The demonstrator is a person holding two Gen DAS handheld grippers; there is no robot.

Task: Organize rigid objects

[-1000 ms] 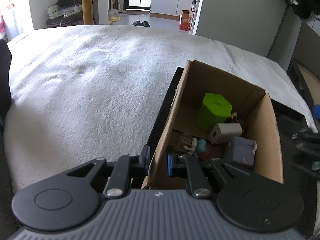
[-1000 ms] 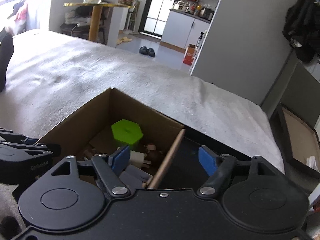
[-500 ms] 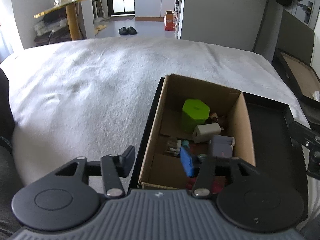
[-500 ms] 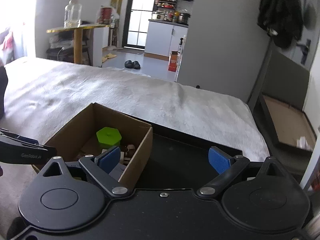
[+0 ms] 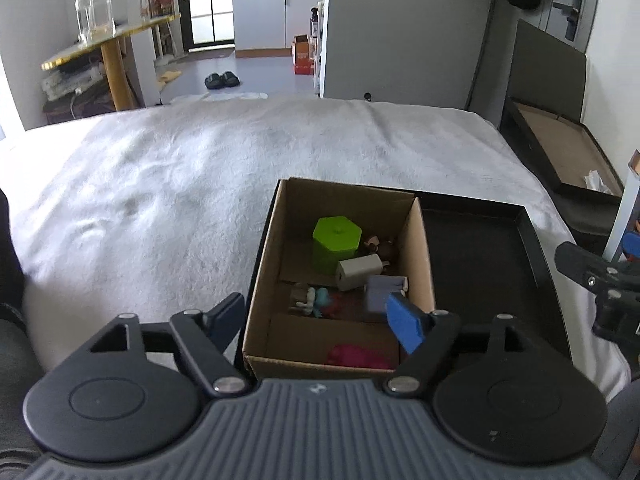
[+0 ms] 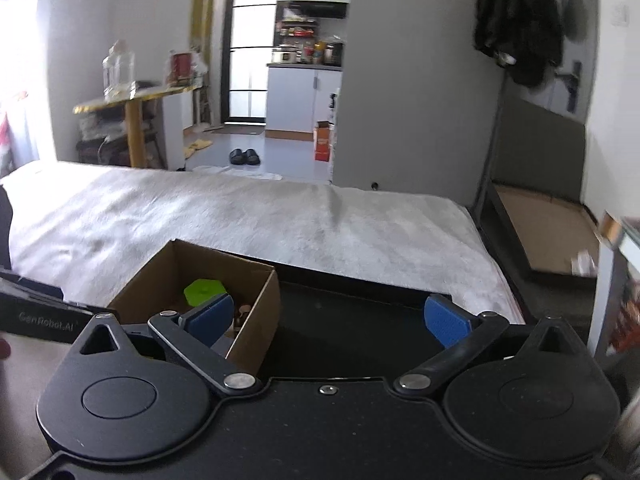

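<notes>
A brown cardboard box (image 5: 264, 280) stands in the left half of a black tray (image 5: 532, 240) on a white bed. In the box are a green hexagonal container (image 5: 334, 240), a white charger (image 5: 358, 272), a grey block (image 5: 378, 296), small figures (image 5: 316, 300) and a pink object (image 5: 356, 356). My left gripper (image 5: 318, 320) is open and empty, held above the box's near end. My right gripper (image 6: 328, 318) is open and empty, above the tray, with the box (image 6: 256, 320) and green container (image 6: 204, 290) at its lower left.
The white bed cover (image 5: 160, 200) stretches left and beyond the tray. A dark open case (image 5: 560, 152) stands beside the bed on the right. A yellow side table (image 5: 108, 44) with glass jars stands at the far left. The right gripper's side (image 5: 600, 280) shows at the right edge.
The left gripper has opened, letting go of the box's left wall, and both grippers have pulled back and up from the box.
</notes>
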